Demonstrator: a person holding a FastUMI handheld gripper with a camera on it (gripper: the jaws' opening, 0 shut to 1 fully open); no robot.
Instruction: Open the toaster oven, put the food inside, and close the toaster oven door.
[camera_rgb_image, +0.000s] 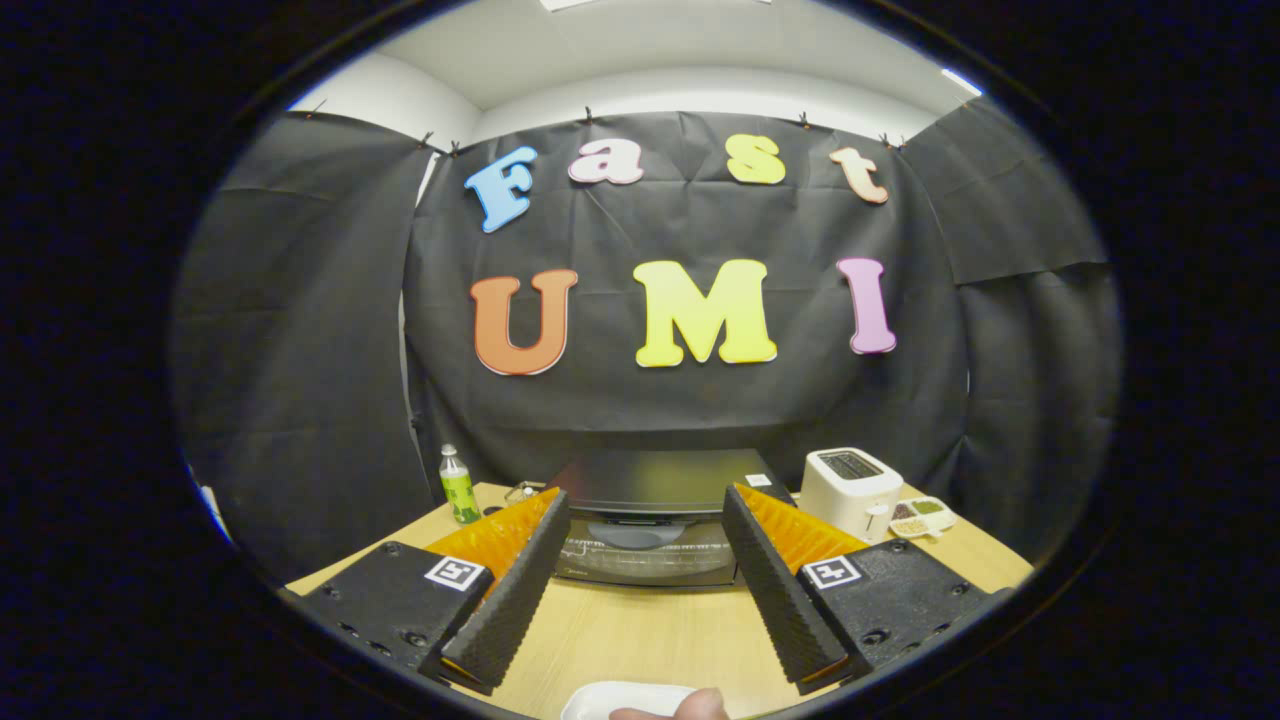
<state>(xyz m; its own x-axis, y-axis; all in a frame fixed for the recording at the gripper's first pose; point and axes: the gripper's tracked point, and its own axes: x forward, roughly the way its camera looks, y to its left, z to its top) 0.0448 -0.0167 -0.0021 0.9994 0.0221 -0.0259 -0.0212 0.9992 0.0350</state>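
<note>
Right now, the gripper (645, 520) is held above the wooden table (650, 630), its fingers spread wide with nothing caught between them. Just beyond the fingertips, the toaster oven (655, 515) is seen, door closed. A white toaster (850, 490) is set beside it, with a small dish (922, 517) next to that, and a green bottle (458, 487) on the other side. Nearest the camera, a white plate (620, 700) is touched by a fingertip (695, 707).

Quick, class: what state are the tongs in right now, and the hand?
Tongs: open, holding nothing.
Hand: a fingertip touches the shallow white dish; grip cannot be told.
</note>
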